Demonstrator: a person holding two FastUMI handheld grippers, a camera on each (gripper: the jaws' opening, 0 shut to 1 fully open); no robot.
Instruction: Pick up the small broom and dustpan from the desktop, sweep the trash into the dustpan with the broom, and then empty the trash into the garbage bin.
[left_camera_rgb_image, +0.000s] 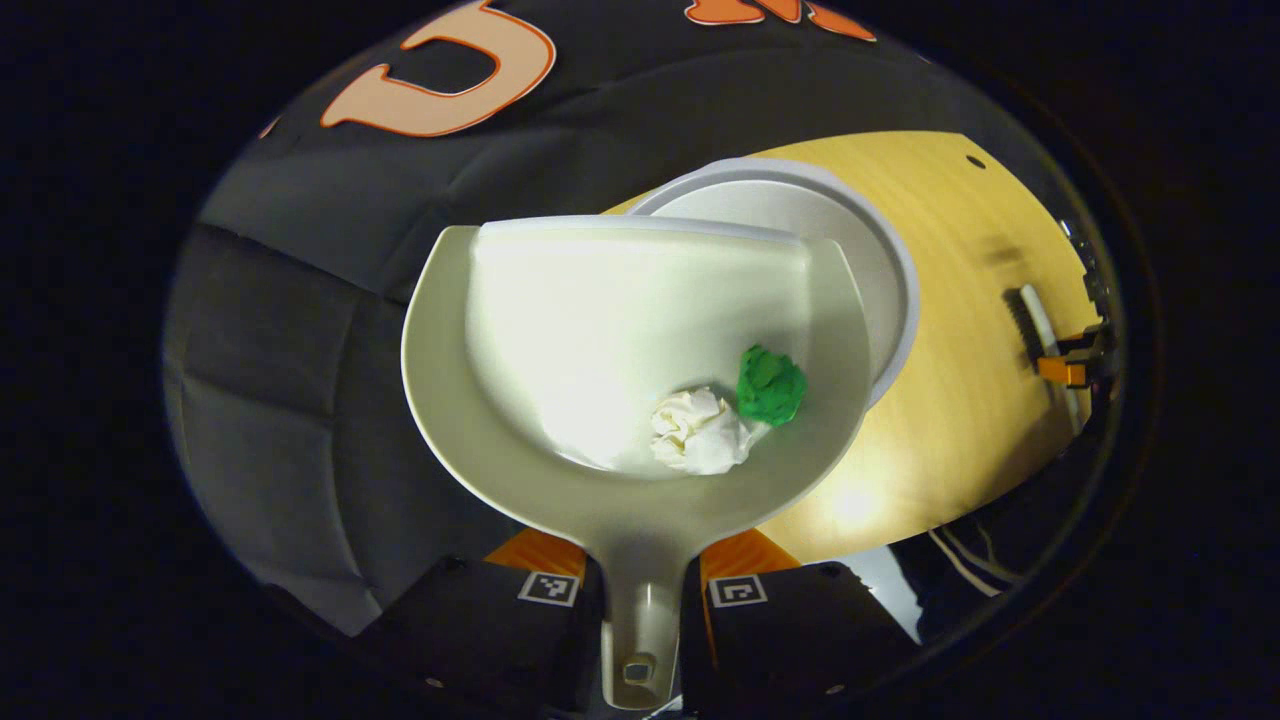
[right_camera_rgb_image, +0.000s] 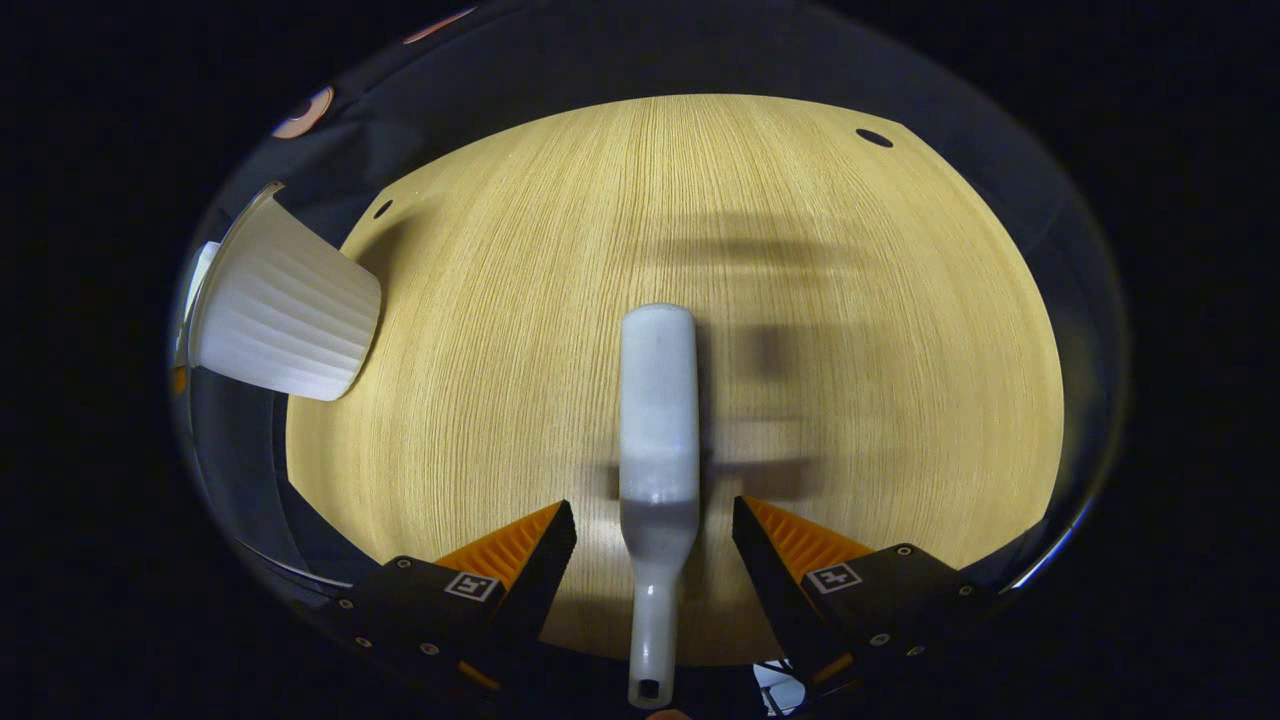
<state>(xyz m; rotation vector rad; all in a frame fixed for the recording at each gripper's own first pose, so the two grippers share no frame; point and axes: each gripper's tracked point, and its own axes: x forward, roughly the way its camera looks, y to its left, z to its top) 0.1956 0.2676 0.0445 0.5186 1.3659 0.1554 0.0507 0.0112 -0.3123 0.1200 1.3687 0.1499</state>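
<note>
In the left gripper view the left gripper (left_camera_rgb_image: 642, 590) is closed on the handle of the dustpan (left_camera_rgb_image: 520, 470), one finger pressed against each side of it; the handle's end is cut off at the bottom of the view. The pan is held up over the left edge of the worktop (left_camera_rgb_image: 960, 400), its open front above the white bin (left_camera_rgb_image: 880, 260), and it hides most of that bin. Two bits of trash lie in the pan near the handle side: a crumpled white paper ball (left_camera_rgb_image: 697, 432) touching a green wad (left_camera_rgb_image: 770, 385). Far off at the right edge of the worktop the other gripper (left_camera_rgb_image: 1075, 365) shows beside dark bristles, small and blurred.

In the right gripper view the right gripper (right_camera_rgb_image: 655, 545) stands with its jaws wide apart, touching nothing. The broom (right_camera_rgb_image: 657, 420) lies on the worktop between the fingers with a gap on each side, seen from its back so the bristles are hidden. The ribbed bin (right_camera_rgb_image: 285, 320) stands at the worktop's left edge, partly cut off.
</note>
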